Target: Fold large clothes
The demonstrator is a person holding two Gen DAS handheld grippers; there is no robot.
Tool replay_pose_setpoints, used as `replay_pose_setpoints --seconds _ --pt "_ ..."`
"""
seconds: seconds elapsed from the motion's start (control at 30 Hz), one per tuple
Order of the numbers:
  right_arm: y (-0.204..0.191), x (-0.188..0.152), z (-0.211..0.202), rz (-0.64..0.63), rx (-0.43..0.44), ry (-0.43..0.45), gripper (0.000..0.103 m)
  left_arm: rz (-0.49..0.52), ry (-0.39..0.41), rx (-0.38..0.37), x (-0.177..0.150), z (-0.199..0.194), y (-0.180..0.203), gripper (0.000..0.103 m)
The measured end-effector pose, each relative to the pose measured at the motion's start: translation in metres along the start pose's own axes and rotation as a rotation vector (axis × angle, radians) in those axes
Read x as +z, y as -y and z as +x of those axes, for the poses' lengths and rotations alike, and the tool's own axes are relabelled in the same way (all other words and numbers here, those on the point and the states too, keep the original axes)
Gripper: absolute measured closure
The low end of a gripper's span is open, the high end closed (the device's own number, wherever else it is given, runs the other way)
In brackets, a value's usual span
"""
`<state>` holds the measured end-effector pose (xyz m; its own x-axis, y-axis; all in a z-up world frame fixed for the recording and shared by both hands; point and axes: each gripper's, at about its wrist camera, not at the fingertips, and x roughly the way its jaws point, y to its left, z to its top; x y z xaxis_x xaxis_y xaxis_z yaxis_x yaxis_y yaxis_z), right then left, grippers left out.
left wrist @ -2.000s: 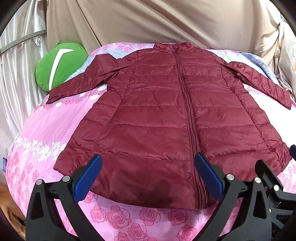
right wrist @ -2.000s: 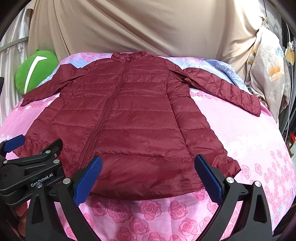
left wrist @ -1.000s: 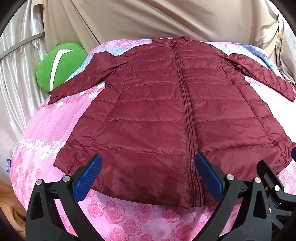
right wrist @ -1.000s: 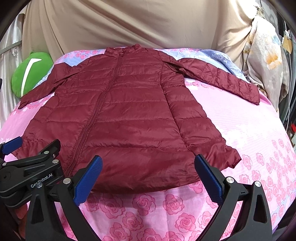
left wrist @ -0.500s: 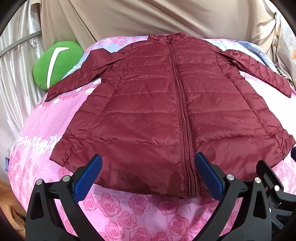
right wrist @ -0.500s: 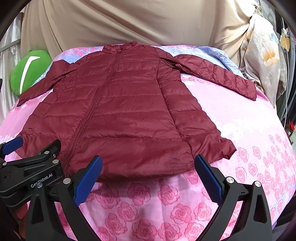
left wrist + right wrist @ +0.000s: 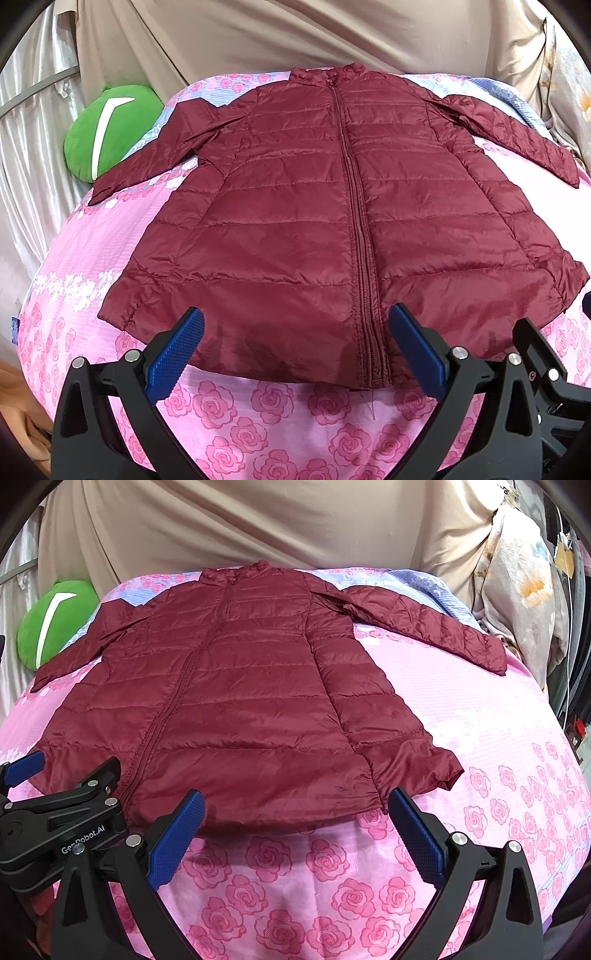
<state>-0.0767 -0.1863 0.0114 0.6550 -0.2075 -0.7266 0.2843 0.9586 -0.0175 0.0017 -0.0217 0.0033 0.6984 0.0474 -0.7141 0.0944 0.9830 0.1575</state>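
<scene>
**Over the hem, both grippers wide and empty**

Above the near edge of the pink rose-print bedsheet [image 7: 258, 435], the left gripper [image 7: 295, 354] hovers level, pointing straight along the bed, its blue-padded fingers [image 7: 177, 354] spread far apart with nothing between them. Just to its right sits the right gripper [image 7: 295, 834], same forward pose, blue pads [image 7: 417, 838] equally wide and holding nothing. And there is the quilted maroon zip-front puffer coat [image 7: 332, 221], lying flat and face-up across the sheet, zipped closed, collar at the far end, hem nearest the fingertips, both sleeves angled outward. From the right wrist view the coat [image 7: 240, 701] spreads left of centre, its right hem corner slightly crumpled just beyond the right finger. A round green plush cushion [image 7: 110, 129] rests at the far left by the sleeve cuff, with beige draped cloth [image 7: 258, 524] behind.
</scene>
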Motion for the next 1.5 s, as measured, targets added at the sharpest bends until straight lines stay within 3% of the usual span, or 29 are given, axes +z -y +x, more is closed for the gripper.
replay_pose_setpoints --seconds 0.33,0.5,0.63,0.77,0.87,1.13,1.37,1.5 --pt "0.001 0.001 0.005 -0.006 -0.003 -0.007 0.005 0.000 -0.011 0.001 0.002 0.005 0.000 0.005" --pt "0.014 0.015 0.010 0.023 0.045 -0.003 0.005 -0.073 -0.045 -0.067 0.014 0.018 -0.022 0.005" --pt "0.067 0.034 0.021 0.157 -0.032 -0.004 0.005 -0.166 -0.017 -0.035 0.028 0.026 -0.054 0.005" --pt "0.089 0.049 0.029 0.140 -0.138 0.017 0.005 -0.212 -0.006 -0.017 0.040 0.040 -0.074 0.005" --pt "0.099 0.062 0.035 0.132 -0.190 0.036 0.005 -0.200 -0.023 -0.007 0.048 0.053 -0.075 0.005" --pt "0.111 0.101 0.063 0.122 -0.218 0.058 0.005 -0.116 -0.033 -0.006 0.072 0.081 -0.054 0.005" --pt "0.142 0.128 0.099 0.148 -0.195 0.032 0.005 -0.054 0.048 0.024 0.096 0.092 -0.029 0.005" --pt "0.177 0.144 0.123 0.205 -0.237 0.007 0.005 -0.052 0.082 0.024 0.109 0.096 -0.022 0.005"
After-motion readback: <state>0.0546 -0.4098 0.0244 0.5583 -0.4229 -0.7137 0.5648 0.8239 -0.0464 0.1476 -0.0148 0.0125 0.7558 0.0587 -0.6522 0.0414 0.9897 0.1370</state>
